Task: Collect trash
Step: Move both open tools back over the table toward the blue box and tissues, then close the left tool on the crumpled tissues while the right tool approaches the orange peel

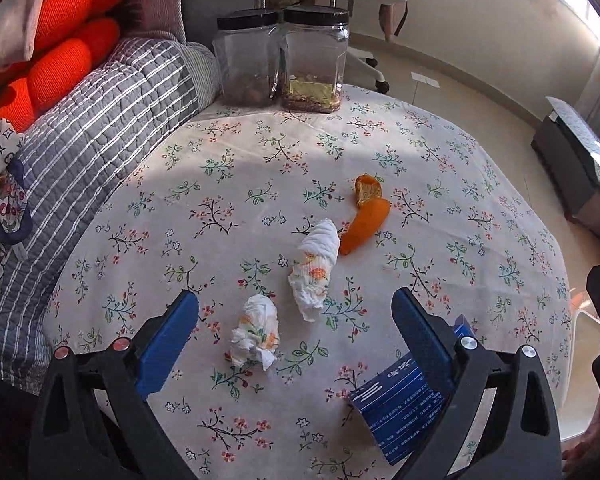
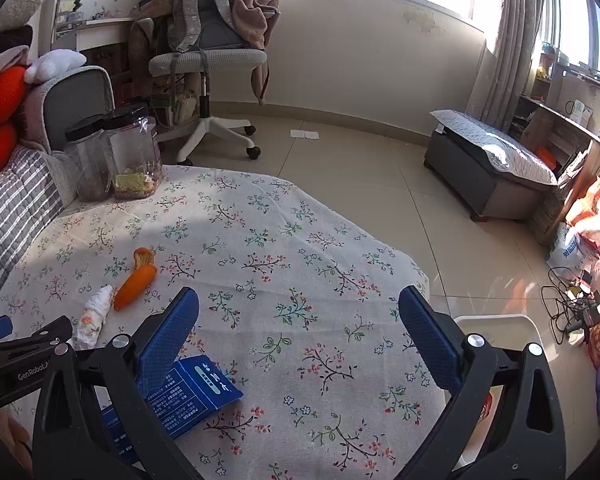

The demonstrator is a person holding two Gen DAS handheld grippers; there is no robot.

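On the floral tablecloth (image 1: 260,152) lie two crumpled tissues: one (image 1: 256,334) between the fingers of my open left gripper (image 1: 295,308), the other (image 1: 315,268) just beyond it. An orange peel (image 1: 366,216) lies farther off to the right. A blue paper box (image 1: 396,400) rests under the left gripper's right finger. In the right wrist view, my right gripper (image 2: 299,304) is open and empty over the cloth, with the blue box (image 2: 192,394) beneath its left finger. The peel (image 2: 136,280) and a tissue (image 2: 94,316) lie to its left. A white bin (image 2: 500,330) stands beside the table.
Two black-lidded clear jars (image 1: 284,60) stand at the table's far edge. A grey striped sofa (image 1: 100,120) with orange cushions (image 1: 60,52) borders the left. An office chair (image 2: 208,80), a grey bench (image 2: 488,172) and cables (image 2: 572,300) occupy the floor.
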